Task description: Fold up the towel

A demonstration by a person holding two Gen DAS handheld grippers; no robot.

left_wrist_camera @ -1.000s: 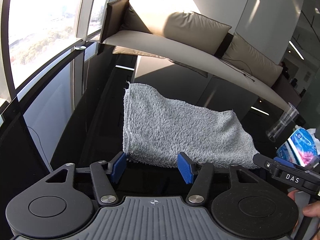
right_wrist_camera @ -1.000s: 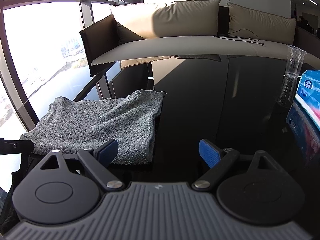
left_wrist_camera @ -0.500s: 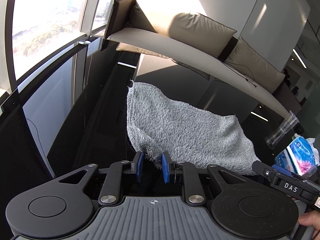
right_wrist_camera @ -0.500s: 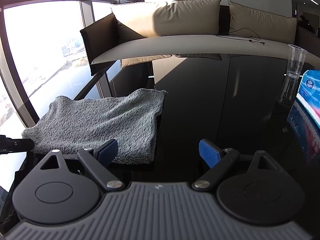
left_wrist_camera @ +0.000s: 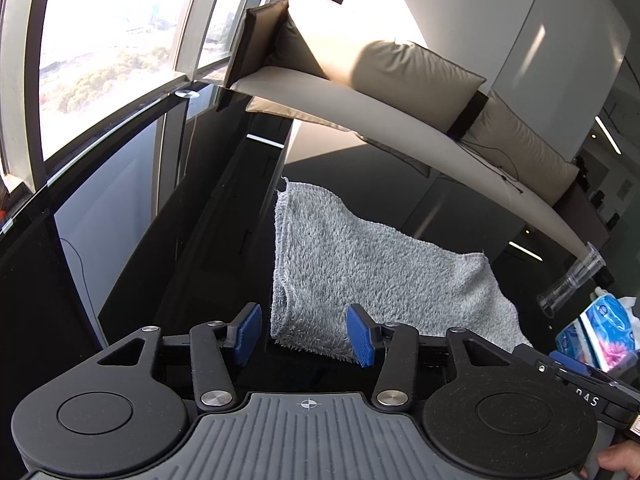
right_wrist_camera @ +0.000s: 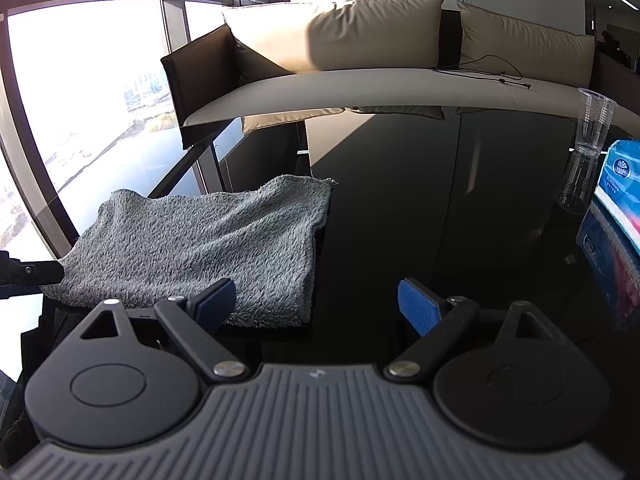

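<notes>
The grey towel (left_wrist_camera: pixel 372 276) lies folded on the black glass table (right_wrist_camera: pixel 440 208), near its window-side edge. The left gripper (left_wrist_camera: pixel 305 334) is closing, its blue pads apart around the towel's near corner without pressing it. The right gripper (right_wrist_camera: pixel 316 306) stands wide open, empty. Risk: the jaws may pinch one layer only, undoing the fold, or drag the towel across the slick glass.

My left tongs (left_wrist_camera: pixel 306 334) hang just above the black bench (left_wrist_camera: pixel 208 240), their blue pads (left_wrist_camera: pixel 360 336) apart and closing, the near edge of the grey towel (left_wrist_camera: pixel 380 276) between them, untouched. The towel lies folded double on the bench. At far right a plastic cup (left_wrist_camera: pixel 572 282) and a tissue pack (left_wrist_camera: pixel 600 330).
</notes>
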